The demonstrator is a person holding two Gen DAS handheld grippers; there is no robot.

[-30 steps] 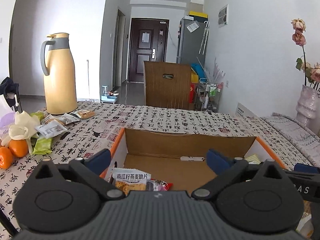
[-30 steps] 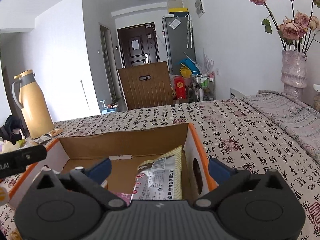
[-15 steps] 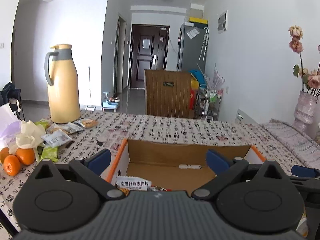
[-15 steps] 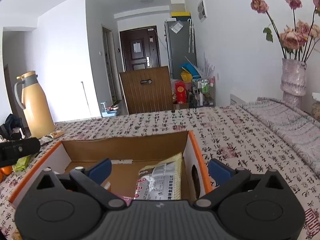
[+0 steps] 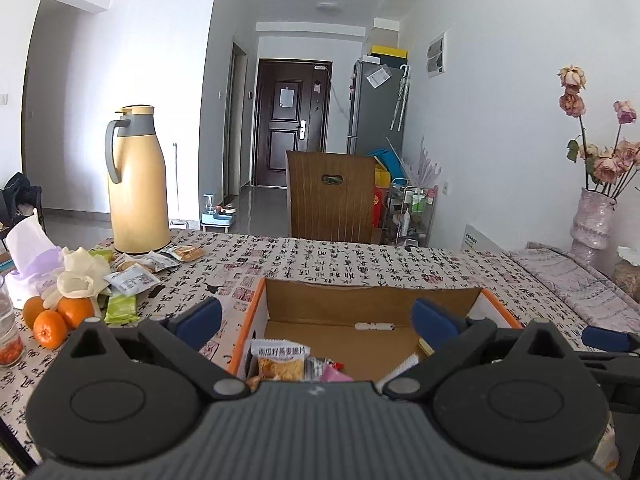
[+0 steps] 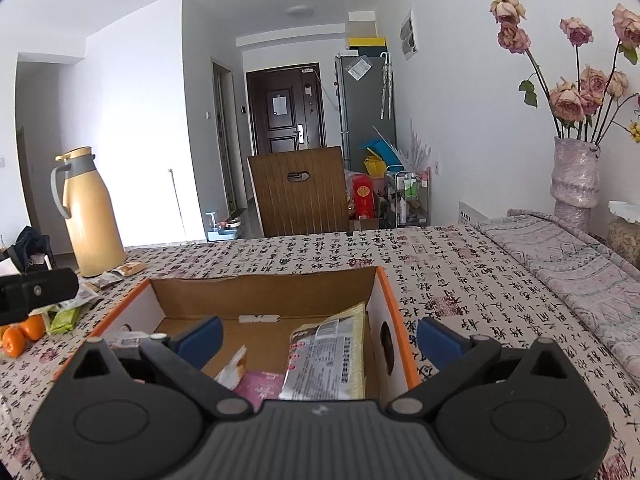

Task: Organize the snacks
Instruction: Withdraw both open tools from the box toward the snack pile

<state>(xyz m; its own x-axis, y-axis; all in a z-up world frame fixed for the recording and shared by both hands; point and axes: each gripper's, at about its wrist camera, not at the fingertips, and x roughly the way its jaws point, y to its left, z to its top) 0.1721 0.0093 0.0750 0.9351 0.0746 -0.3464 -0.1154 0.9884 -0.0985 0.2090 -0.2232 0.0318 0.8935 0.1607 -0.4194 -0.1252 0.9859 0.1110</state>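
Observation:
An open cardboard box with orange rims (image 5: 372, 300) (image 6: 264, 288) sits on the table in front of both grippers. Inside lie a yellow cracker packet (image 5: 279, 360), a large grey-and-yellow packet (image 6: 328, 356) and a pink packet (image 6: 260, 388). My left gripper (image 5: 316, 320) is open and empty above the box's near left part. My right gripper (image 6: 318, 338) is open and empty above the box's near right part. Loose snack packets (image 5: 132, 278) and a green packet (image 5: 120, 308) lie on the table left of the box.
A yellow thermos (image 5: 136, 180) stands at the far left. Oranges (image 5: 52, 320), a tissue pack (image 5: 28, 252) and a glass jar (image 5: 8, 332) sit at the left edge. A vase of dried roses (image 6: 574, 176) stands far right. A wooden chair back (image 5: 332, 196) is behind the table.
Both grippers have risen and drawn back from the box, so more of the table and room shows. Both stay open and empty.

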